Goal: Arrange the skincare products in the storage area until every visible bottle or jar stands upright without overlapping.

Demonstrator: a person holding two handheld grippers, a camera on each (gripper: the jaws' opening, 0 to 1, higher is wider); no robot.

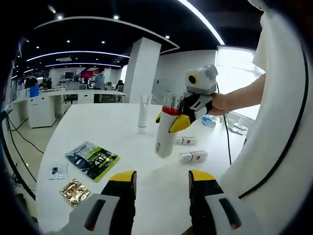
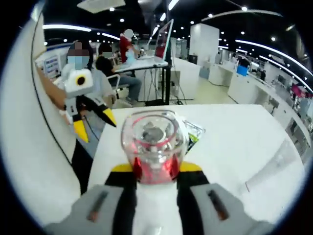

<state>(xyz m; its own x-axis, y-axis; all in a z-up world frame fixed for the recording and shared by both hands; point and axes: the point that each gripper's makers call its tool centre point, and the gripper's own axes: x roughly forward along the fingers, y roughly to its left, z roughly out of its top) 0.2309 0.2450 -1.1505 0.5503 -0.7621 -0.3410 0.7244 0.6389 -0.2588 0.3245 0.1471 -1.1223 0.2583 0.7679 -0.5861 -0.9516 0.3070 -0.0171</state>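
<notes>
My right gripper [image 1: 170, 119] is shut on a white bottle [image 1: 164, 141] with a red collar and a clear cap, gripping it near the collar. The bottle hangs almost upright over the white table [image 1: 122, 127]. From the right gripper view I look along the held bottle [image 2: 154, 139] between my right gripper [image 2: 155, 169] jaws. Two small white tubes [image 1: 186, 140] [image 1: 192, 156] lie flat beside it. A tall clear bottle [image 1: 143, 111] stands upright further back. My left gripper [image 1: 162, 177] is open and holds nothing, low over the near table, and the left gripper [image 2: 96, 126] also appears at the left.
A green-black sachet [image 1: 93, 159], a gold sachet [image 1: 74, 192] and a small clear packet [image 1: 58, 170] lie at the left of the table. A blue item [image 1: 209, 121] and a cable sit near the far right edge. People sit at desks [image 2: 142, 63] behind.
</notes>
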